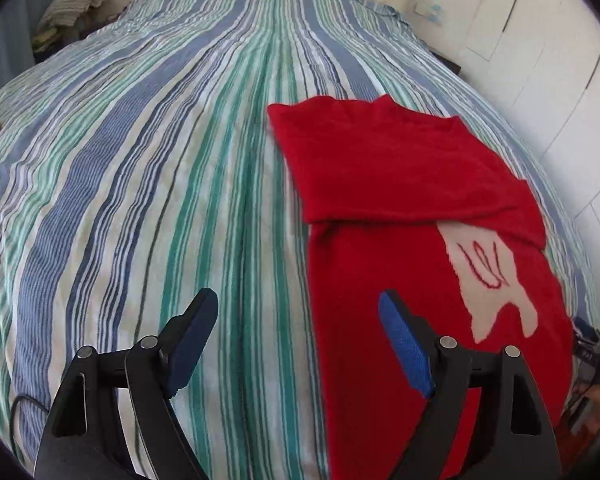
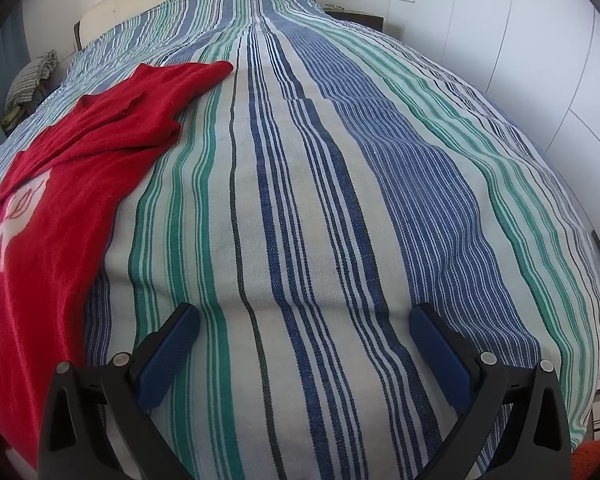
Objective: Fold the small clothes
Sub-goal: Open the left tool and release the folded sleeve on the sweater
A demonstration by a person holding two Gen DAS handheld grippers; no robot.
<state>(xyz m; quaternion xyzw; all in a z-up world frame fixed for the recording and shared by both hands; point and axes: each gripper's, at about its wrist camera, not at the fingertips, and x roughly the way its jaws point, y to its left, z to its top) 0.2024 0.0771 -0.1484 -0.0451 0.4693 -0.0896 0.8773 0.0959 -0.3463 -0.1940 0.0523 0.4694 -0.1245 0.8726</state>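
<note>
Red sweater (image 1: 400,200) lies flat near the bed's (image 1: 160,160) right edge, 1 sleeve folded across the body. Left gripper (image 1: 298,312) spread wide, empty, beside its near hem; right gripper (image 2: 304,320) also released, over bare cover.

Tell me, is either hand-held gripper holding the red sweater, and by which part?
Nothing is held. Left hand-held gripper and right hand-held gripper are open above the striped bedspread; red sweater lies free.

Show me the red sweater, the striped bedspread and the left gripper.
red sweater (image 1: 380,176): left wrist view, folded-over upper part.
striped bedspread (image 2: 340,200): right wrist view, bare middle.
left gripper (image 1: 298,300): left wrist view, between open fingertips.
</note>
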